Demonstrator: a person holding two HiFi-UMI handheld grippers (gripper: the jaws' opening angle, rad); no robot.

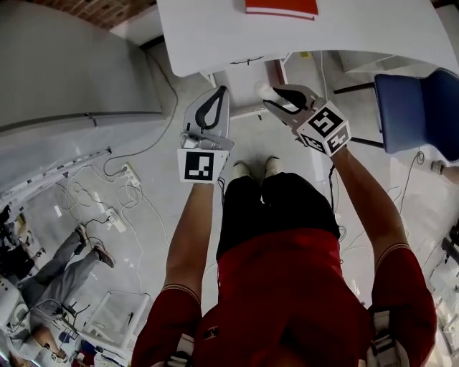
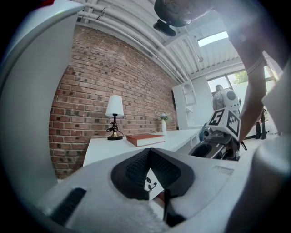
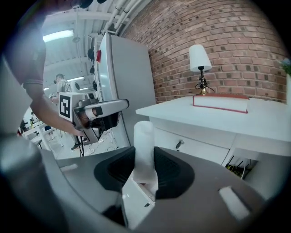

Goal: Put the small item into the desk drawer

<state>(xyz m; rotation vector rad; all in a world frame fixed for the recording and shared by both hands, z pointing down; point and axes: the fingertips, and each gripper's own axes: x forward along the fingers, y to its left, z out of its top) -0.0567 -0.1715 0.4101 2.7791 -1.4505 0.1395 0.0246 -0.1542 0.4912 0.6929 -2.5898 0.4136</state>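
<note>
My right gripper (image 1: 276, 92) is shut on a small white tube (image 1: 267, 89). In the right gripper view the tube (image 3: 144, 148) stands upright between the dark pads (image 3: 175, 175). It is held in the air in front of the white desk (image 1: 215, 32), a little short of the drawer front (image 3: 195, 148) with its small knob (image 3: 179, 144); the drawer looks closed. My left gripper (image 1: 221, 92) hovers beside it to the left, shut, tips together and nothing held. The left gripper view shows its pads (image 2: 136, 170) closed and the right gripper (image 2: 218, 139) off to the right.
A red book (image 1: 281, 7) and a table lamp (image 3: 199, 59) are on the desk. A blue chair (image 1: 419, 115) stands at the right and a tall grey cabinet (image 1: 72, 72) at the left. Cables and a power strip (image 1: 129, 175) lie on the floor. Another person (image 1: 64, 265) sits at lower left.
</note>
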